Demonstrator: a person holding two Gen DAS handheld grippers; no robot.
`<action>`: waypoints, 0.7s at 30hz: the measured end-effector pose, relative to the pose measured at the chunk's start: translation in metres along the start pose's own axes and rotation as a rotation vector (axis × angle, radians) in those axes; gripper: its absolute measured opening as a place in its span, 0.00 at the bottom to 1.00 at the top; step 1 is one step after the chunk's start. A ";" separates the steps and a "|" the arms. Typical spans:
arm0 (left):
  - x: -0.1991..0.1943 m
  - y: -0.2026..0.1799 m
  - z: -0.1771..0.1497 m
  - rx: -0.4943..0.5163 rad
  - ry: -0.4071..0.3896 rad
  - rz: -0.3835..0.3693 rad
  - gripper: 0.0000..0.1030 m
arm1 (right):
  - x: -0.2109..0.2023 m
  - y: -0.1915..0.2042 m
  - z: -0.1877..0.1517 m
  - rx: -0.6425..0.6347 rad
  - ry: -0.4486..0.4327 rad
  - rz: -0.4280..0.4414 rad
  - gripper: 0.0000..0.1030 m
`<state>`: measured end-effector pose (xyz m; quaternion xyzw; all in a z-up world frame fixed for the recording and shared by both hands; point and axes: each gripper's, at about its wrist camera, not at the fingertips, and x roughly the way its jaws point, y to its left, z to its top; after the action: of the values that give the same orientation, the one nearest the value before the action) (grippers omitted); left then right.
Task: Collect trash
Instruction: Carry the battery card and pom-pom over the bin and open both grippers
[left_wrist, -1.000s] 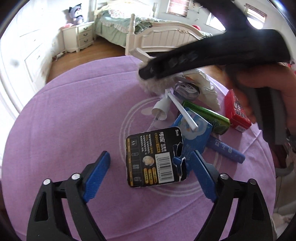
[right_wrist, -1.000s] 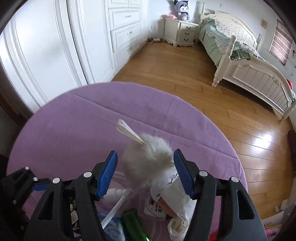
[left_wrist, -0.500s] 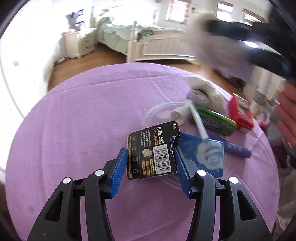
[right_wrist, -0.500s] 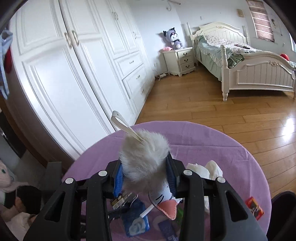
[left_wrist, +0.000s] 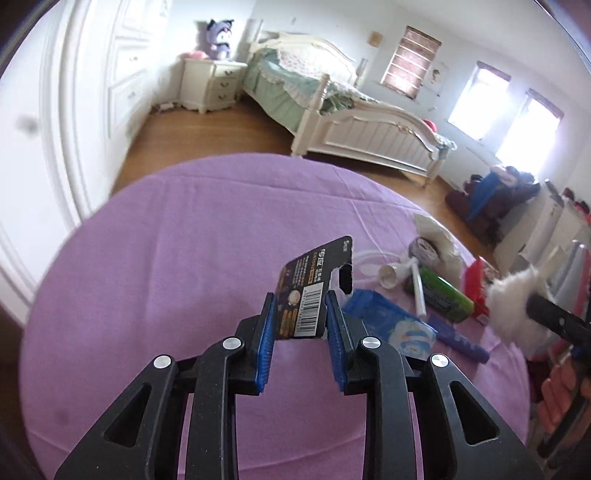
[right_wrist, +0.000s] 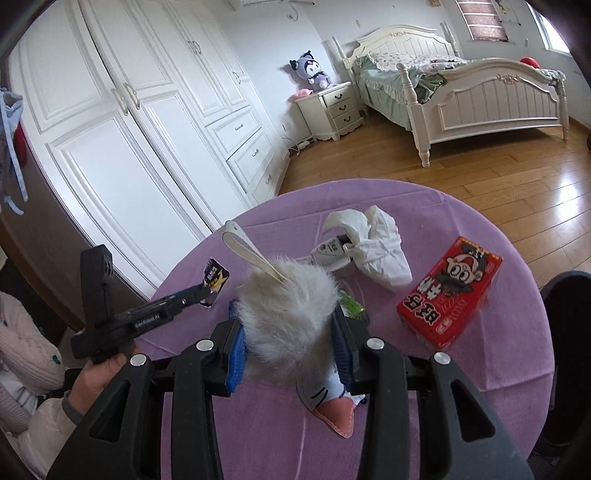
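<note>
My left gripper (left_wrist: 300, 314) is shut on a black battery card (left_wrist: 314, 291) with a barcode and holds it above the purple table (left_wrist: 177, 236). It also shows in the right wrist view (right_wrist: 216, 276). My right gripper (right_wrist: 288, 325) is shut on a fluffy grey-white pompom charm (right_wrist: 288, 299) with a white loop and a pink-tipped tag, lifted over the table. The pompom also shows at the right edge of the left wrist view (left_wrist: 517, 306).
On the table lie a crumpled white tissue (right_wrist: 376, 240), a red snack box (right_wrist: 450, 291), a green packet (left_wrist: 443, 295), a blue packet (left_wrist: 391, 325), a white tube (left_wrist: 417, 288) and a purple pen (left_wrist: 461, 343). A bed (right_wrist: 480, 85) and wardrobe (right_wrist: 129, 122) stand beyond.
My left gripper closed on the battery card and lifted it. My right gripper closed on the pompom and raised it up and to the right, off the pile.
</note>
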<state>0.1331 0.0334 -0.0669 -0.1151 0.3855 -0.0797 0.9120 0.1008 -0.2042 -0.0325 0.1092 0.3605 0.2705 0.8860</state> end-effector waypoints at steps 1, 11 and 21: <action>-0.002 -0.004 0.001 0.024 -0.011 0.041 0.14 | -0.001 0.002 -0.002 -0.002 0.002 0.002 0.38; -0.001 0.031 0.011 -0.116 -0.005 0.049 0.04 | -0.001 0.003 -0.010 -0.001 0.007 0.003 0.38; -0.025 -0.034 0.021 -0.024 -0.065 -0.046 0.04 | -0.019 -0.032 -0.005 0.081 -0.063 -0.007 0.38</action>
<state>0.1292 0.0097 -0.0263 -0.1375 0.3541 -0.0924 0.9204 0.0989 -0.2418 -0.0377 0.1522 0.3433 0.2489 0.8928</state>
